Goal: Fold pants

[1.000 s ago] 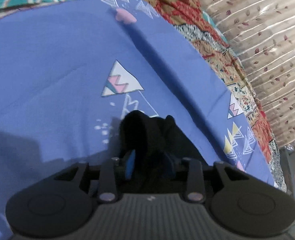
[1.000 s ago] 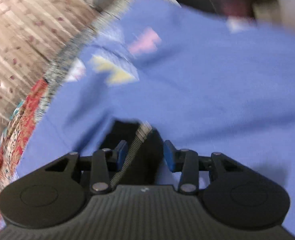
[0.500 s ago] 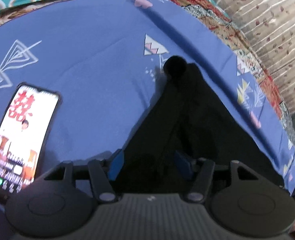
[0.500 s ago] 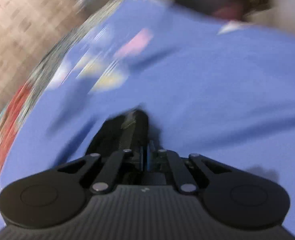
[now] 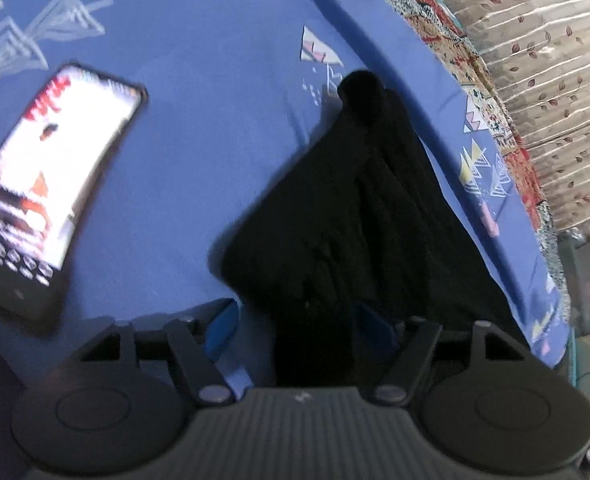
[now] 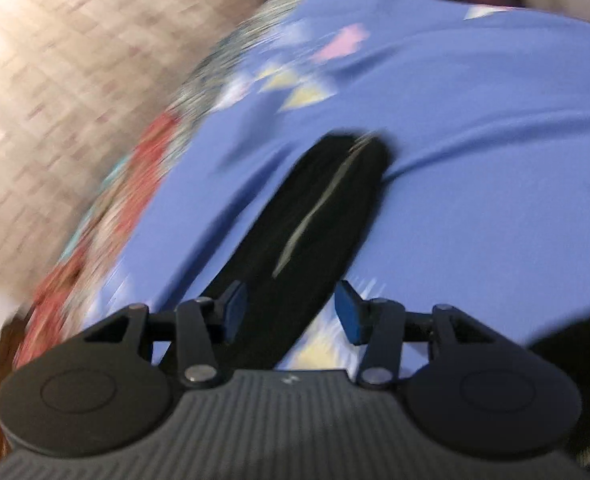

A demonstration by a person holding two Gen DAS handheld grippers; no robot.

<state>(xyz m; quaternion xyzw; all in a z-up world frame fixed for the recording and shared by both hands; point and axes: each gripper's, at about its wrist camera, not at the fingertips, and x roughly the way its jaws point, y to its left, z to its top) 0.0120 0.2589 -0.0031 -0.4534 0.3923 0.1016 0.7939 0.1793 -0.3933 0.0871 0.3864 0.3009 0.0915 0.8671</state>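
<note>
Honestly, both jaws are opening: left hand-held gripper (image 5: 295, 322) and right hand-held gripper (image 6: 291, 316) straddle the pants (image 5: 359, 216), unpinched. Dragging either snags and undoes the fold.

Pants (image 5: 359, 216) plain black, thin pale grey stripe down leg (image 6: 315, 212) ahead of right tongs. Sheet (image 5: 199, 128) periwinkle blue, scattered white, pink, yellow triangles. Quilt (image 5: 443, 32) beyond it red and tan patchwork. Curtain (image 5: 543, 48) beige, tiny reddish leaves. Phone (image 5: 51, 184) black, white-red screen. Tong pads (image 6: 351, 316) blue.
</note>
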